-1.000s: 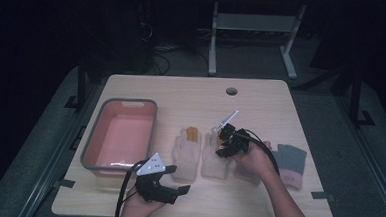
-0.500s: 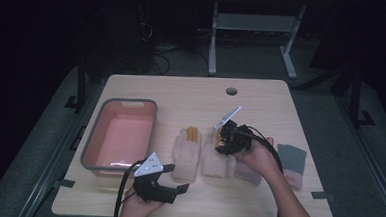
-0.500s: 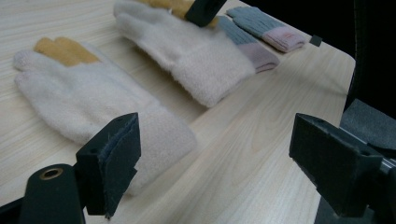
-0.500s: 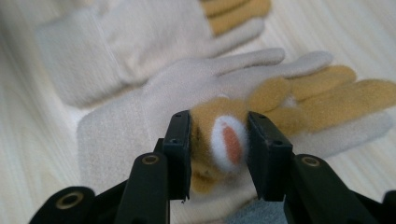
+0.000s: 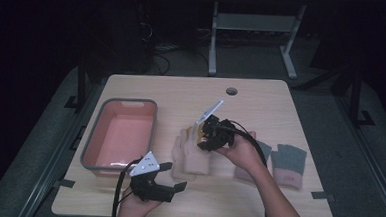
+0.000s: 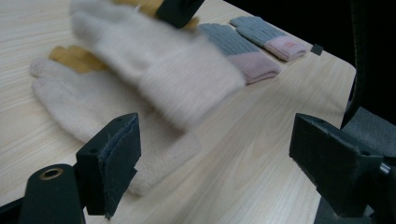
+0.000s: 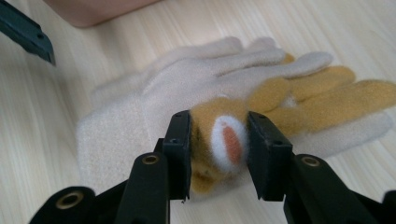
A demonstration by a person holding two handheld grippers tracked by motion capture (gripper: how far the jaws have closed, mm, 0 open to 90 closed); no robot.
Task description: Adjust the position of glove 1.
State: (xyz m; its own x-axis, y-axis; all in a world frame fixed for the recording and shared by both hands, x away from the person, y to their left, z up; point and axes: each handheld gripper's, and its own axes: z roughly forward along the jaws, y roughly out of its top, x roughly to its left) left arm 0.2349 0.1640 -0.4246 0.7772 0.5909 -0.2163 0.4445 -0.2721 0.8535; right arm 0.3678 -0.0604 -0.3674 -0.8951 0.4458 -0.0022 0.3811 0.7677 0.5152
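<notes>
Rising since the earlier frame, the right gripper (image 5: 202, 139) is lifting a cream-and-mustard glove (image 7: 224, 140), its fingers (image 7: 180, 144) clamped on the bunched fabric above the desk's (image 5: 261, 99) middle. Below it, a second cream glove (image 6: 88, 109) is lying flat. The left gripper (image 5: 170, 176), fingers apart and empty, is waiting near the front edge beside the pink tub (image 5: 98, 158). Lifting slowly should keep the lower glove from dragging.
</notes>
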